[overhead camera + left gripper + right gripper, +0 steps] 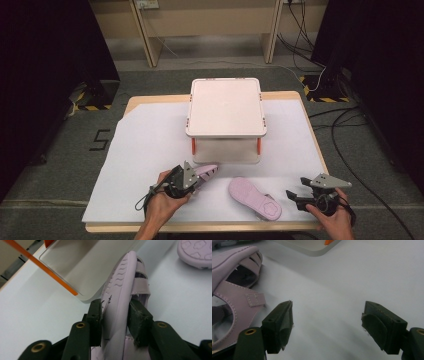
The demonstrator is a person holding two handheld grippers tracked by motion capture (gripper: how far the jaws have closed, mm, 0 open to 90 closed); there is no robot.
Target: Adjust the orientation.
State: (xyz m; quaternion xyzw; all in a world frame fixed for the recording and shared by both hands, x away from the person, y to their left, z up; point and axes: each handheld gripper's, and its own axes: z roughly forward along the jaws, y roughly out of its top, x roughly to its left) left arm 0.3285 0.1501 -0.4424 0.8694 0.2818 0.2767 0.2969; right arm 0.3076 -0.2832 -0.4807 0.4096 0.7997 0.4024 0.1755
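Left gripper: the black two-jaw left gripper (115,315), at lower centre-left of the high view, is clamped on the sole edge of a pale lilac strapped sandal (126,287), held on edge, toe pointing toward the box.
Right gripper: the black two-jaw right gripper (327,326), at lower right of the high view, has its jaws spread wide with nothing between them.
Second sandal: a matching lilac sandal (255,197) lies sole-up at lower centre, between the two grippers.
Box: a white lidded plastic box with orange clips (226,117) sits at centre on the white-covered table (145,145).
Writing: a small black mark on the held sole, unreadable; a dark "5" (100,140) on the floor at left.
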